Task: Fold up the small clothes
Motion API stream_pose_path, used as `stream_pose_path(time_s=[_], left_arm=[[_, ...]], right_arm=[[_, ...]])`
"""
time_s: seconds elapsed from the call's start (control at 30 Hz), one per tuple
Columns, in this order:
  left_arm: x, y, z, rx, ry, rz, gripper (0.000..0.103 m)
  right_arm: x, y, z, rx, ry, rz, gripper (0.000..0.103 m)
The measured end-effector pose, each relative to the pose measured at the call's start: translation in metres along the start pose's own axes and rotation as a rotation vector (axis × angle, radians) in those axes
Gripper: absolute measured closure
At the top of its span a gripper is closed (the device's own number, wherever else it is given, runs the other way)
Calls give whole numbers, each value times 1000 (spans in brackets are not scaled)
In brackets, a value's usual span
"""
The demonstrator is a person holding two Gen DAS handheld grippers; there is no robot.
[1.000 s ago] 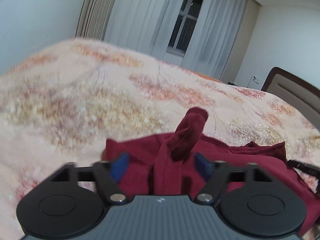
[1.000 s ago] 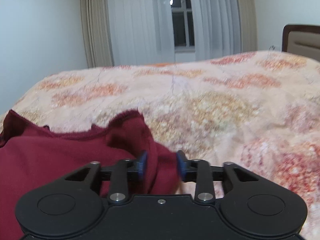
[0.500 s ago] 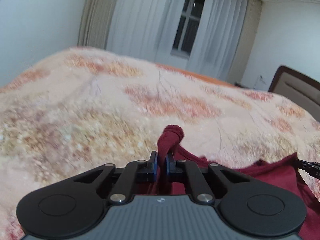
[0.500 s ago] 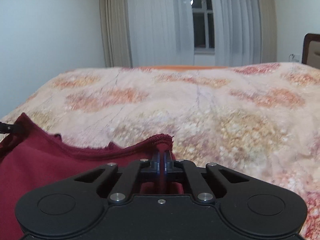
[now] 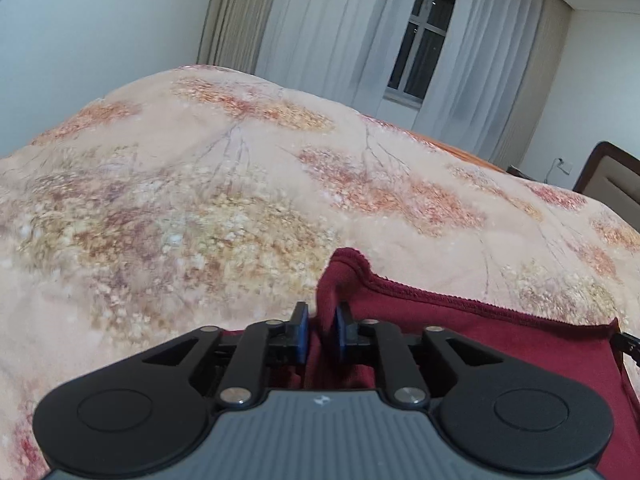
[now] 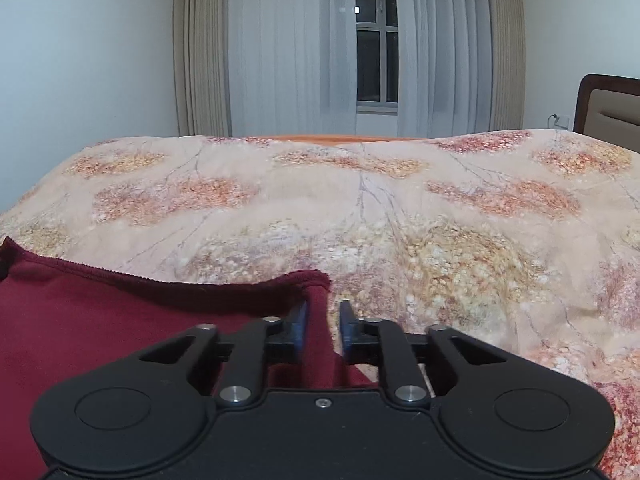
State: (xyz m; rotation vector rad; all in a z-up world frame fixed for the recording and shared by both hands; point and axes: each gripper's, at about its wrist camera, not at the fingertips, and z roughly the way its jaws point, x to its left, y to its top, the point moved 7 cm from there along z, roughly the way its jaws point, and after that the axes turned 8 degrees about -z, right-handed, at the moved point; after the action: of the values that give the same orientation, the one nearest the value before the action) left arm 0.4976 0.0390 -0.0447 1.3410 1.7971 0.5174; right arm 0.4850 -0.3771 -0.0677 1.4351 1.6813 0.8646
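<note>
A dark red garment [image 5: 480, 344] lies on the bed, its hemmed edge stretched between my two grippers. My left gripper [image 5: 322, 330] has its jaws a little apart around the garment's left corner, which stands up between the blue pads. In the right wrist view the same garment [image 6: 100, 320] spreads to the left. My right gripper [image 6: 323, 330] holds its jaws slightly apart around the right corner; the cloth rests against the left pad, with a gap at the right pad. The tip of the right gripper [image 5: 628, 344] shows at the garment's far end.
A beige bedspread with orange and red leaf patches [image 6: 400, 208] covers the whole bed. A brown headboard [image 6: 608, 100] stands at the right. White curtains and a dark window [image 6: 376, 44] are behind the bed.
Both grippers closed on the garment's corners and pulled its edge taut and flat. Since half a second ago both pairs of jaws have parted slightly, and both grippers sit lower to the bed.
</note>
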Motion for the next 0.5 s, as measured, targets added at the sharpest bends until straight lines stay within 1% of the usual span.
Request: stream_pose_path(time_s=[0.03, 0.07, 0.1, 0.13, 0.17, 0.2, 0.23, 0.3, 0.33, 0.4, 0.43, 0.5], left_arm=[[2, 1, -4, -11, 1, -6, 49], [4, 3, -8, -27, 7, -12, 38], [6, 6, -14, -51, 12, -16, 26], [7, 8, -20, -68, 17, -15, 21], [7, 9, -25, -74, 20, -10, 19], [8, 10, -31, -78, 21, -4, 15], [8, 10, -37, -88, 24, 2, 8], [9, 9, -49, -115, 34, 9, 1], [8, 8, -54, -124, 39, 18, 0], [3, 5, -61, -117, 41, 57, 0], [1, 3, -64, -113, 45, 74, 0], [-4, -2, -71, -110, 51, 90, 0]], right_arm=[[-2, 1, -4, -9, -6, -7, 50], [-3, 3, -8, -20, -13, -23, 37], [-3, 4, -12, -27, -25, -42, 31], [-4, 6, -17, -34, -40, -62, 19], [-4, 8, -22, -45, -52, -84, 10], [-3, 11, -27, -58, -67, -111, 6], [-1, 14, -33, -73, -91, -143, 0], [8, 21, -44, -107, -128, -216, 1], [14, 24, -49, -122, -134, -253, 1], [31, 30, -57, -147, -138, -320, 1], [42, 33, -60, -154, -130, -346, 1], [67, 36, -65, -165, -83, -380, 1]])
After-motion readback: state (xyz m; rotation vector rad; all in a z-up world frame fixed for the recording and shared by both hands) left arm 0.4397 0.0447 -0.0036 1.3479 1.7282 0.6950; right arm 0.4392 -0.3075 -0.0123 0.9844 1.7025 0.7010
